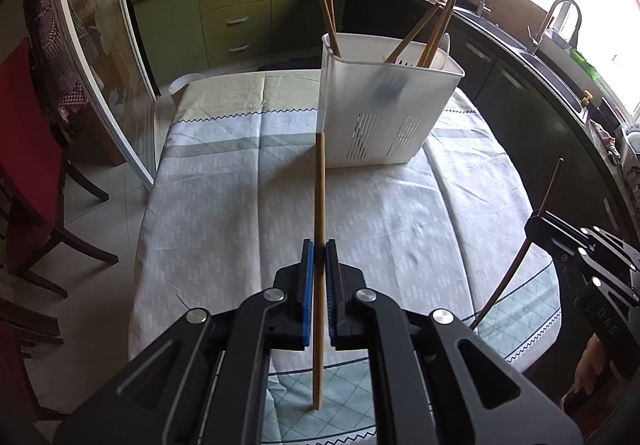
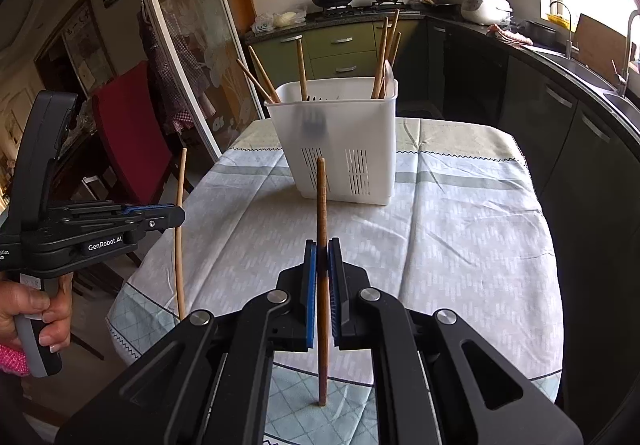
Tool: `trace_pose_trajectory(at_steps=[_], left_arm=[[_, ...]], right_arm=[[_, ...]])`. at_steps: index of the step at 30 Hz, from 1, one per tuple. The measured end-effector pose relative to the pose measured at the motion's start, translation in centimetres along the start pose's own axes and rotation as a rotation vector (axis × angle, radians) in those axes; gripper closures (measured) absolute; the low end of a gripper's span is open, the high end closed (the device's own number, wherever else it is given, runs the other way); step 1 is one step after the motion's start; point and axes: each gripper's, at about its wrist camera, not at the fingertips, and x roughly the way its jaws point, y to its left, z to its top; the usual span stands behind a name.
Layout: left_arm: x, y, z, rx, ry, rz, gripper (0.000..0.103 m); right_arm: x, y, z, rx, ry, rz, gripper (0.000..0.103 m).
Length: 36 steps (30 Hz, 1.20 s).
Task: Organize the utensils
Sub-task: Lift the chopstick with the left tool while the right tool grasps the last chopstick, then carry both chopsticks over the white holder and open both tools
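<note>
Hand-held gripper left (image 1: 319, 245) is clamped on a pale chopstick (image 1: 319, 189) and hand-held gripper right (image 2: 322, 245) on a darker one (image 2: 321, 197), two in all, both raised over the table (image 1: 224, 205). Each is judged light, stiff and smooth, so a mid-length pinch suits. One white holder (image 2: 336, 133) is seen ahead with about seven chopsticks inside.

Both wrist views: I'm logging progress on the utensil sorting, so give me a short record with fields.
left gripper: shut on a pale wooden chopstick
right gripper: shut on a dark brown wooden chopstick
white slotted plastic utensil holder: upright on the table, several chopsticks inside
pale patterned tablecloth: covers the table
</note>
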Motion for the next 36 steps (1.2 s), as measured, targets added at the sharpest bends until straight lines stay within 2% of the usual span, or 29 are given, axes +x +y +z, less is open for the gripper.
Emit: trace_pose_trajectory(at_steps=[14,36], left_arm=[[-3.4,-1.6,-0.3,0.055,-0.106,0.006,0.097],[-4.8,-1.8,-0.4,0.063,-0.160,-0.010,0.097]], right_arm=[[-1.0,0.4,-0.4,-0.012,-0.027,0.004,0.096],[-2.3,0.9,0.1,-0.031,-0.049,0.002,0.096]])
